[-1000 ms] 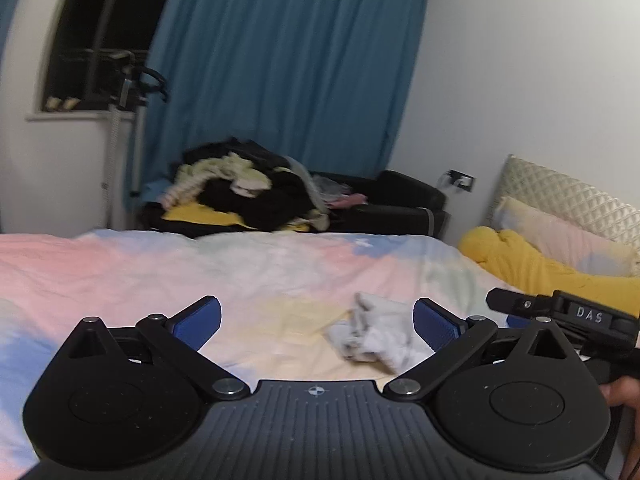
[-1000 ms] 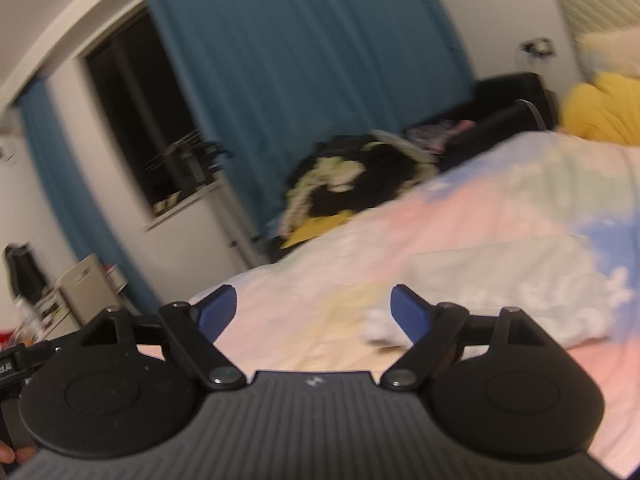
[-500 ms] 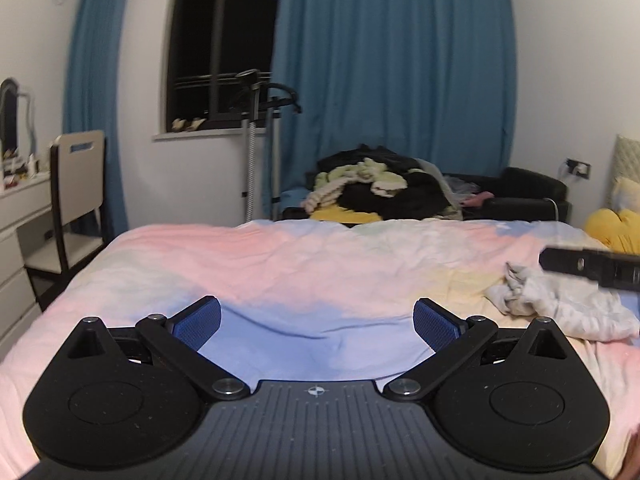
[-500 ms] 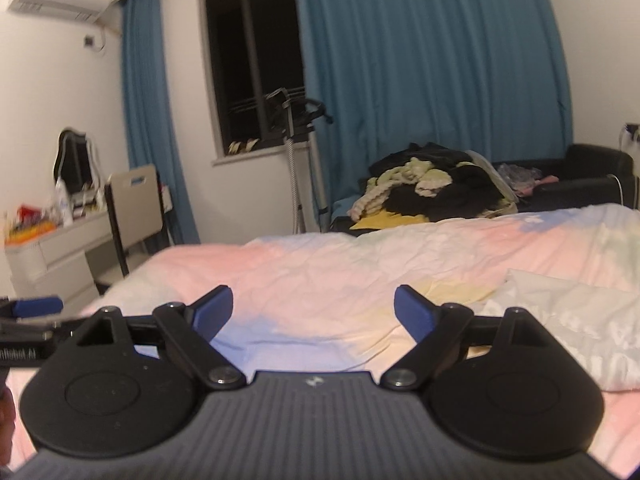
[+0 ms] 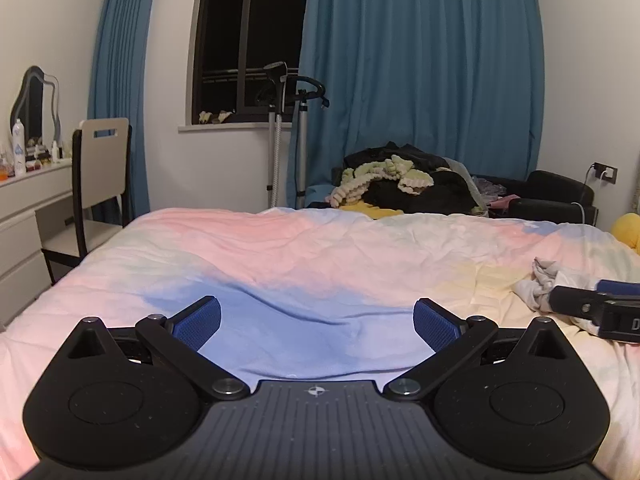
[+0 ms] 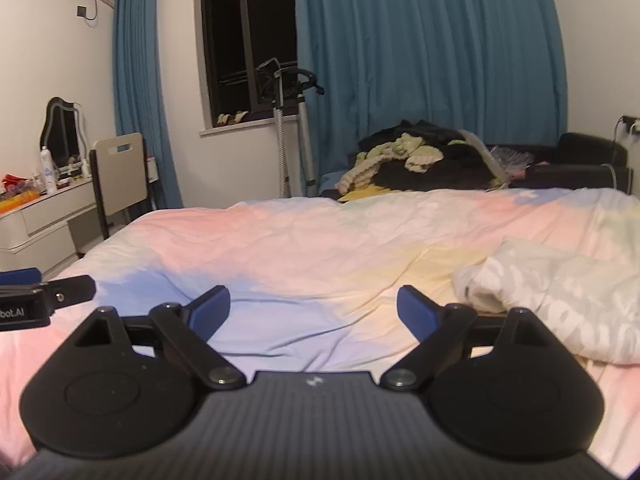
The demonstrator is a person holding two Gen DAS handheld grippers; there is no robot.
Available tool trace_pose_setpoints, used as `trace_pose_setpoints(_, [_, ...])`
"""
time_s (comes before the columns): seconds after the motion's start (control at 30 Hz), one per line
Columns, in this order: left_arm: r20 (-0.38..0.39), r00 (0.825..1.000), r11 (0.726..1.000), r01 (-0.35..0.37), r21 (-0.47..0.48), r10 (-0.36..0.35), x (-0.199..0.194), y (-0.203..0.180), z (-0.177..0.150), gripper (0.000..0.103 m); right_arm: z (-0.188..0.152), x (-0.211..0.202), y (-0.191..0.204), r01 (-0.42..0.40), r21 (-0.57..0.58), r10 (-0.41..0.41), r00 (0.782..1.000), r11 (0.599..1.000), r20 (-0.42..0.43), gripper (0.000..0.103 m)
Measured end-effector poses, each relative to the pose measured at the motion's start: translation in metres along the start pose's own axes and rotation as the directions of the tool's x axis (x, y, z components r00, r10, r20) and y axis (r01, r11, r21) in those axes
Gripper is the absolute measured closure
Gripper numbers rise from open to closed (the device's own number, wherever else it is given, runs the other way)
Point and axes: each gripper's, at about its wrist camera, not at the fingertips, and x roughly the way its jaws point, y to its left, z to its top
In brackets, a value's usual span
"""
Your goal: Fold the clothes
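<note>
The left gripper (image 5: 316,322) hangs low over the bed (image 5: 320,248), its jaws spread wide with only the blue patch of the quilt between them. The right gripper (image 6: 313,308) sits alongside, also just above the quilt; its jaws have just been opening and stand released, nothing between them.

In the left wrist view, a crumpled pale garment (image 5: 538,286) lies on the quilt at 3 o'clock, and the right gripper's blue-padded finger reaches in over it from the picture's right edge. Whether that finger touches the cloth cannot be told. In the right wrist view the same garment (image 6: 560,304) spreads out white and rumpled at 3 o'clock, just beside the right finger (image 6: 416,314), apart from its pad. The left gripper shows at 9 o'clock.

Beyond the bed, at 12 o'clock, a heap of clothes (image 5: 404,182) rests on a dark sofa before blue curtains (image 5: 420,80). A chair (image 5: 102,168) stands at 10 o'clock.
</note>
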Motion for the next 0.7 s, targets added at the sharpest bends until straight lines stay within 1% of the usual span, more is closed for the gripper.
trace_pose_setpoints(0.07, [0.003,1.0,1.0,-0.003,-0.005,0.003,-0.0007,0.0011,-0.0003,0.0,-0.0005,-0.0024,-0.0008,0.006,0.011,-0.006,1.0,1.0,0.006,0.001])
trace_pose_setpoints(0.1, [-0.002,1.0,1.0,-0.002,-0.009,0.002,-0.0009,0.0017,-0.0006,0.0,-0.0007,-0.0034,-0.0011,0.009,0.014,-0.009,1.0,1.0,0.009,0.0])
trace_pose_setpoints(0.27, [-0.027,1.0,0.999,0.002,-0.041,-0.003,-0.0024,0.006,-0.0037,0.0,-0.0025,-0.0042,0.0008,0.026,-0.008,-0.026,1.0,1.0,0.006,0.0])
trace_pose_setpoints(0.4, [-0.042,0.999,0.999,0.011,-0.033,-0.012,-0.0028,0.004,-0.0068,0.0,-0.0035,-0.0057,0.0006,0.035,-0.013,-0.035,0.999,0.999,0.005,0.0])
trace_pose_setpoints(0.57, [-0.032,0.999,0.999,0.025,-0.02,-0.026,-0.0059,-0.0002,-0.0071,0.0,-0.0051,-0.0054,-0.0001,0.041,-0.019,-0.041,0.999,0.999,0.009,0.0])
trace_pose_setpoints(0.7, [-0.023,1.0,1.0,0.019,-0.013,-0.019,-0.0076,-0.0019,-0.0076,0.0,-0.0057,-0.0055,-0.0006,0.038,-0.019,-0.038,0.999,0.999,0.01,0.0])
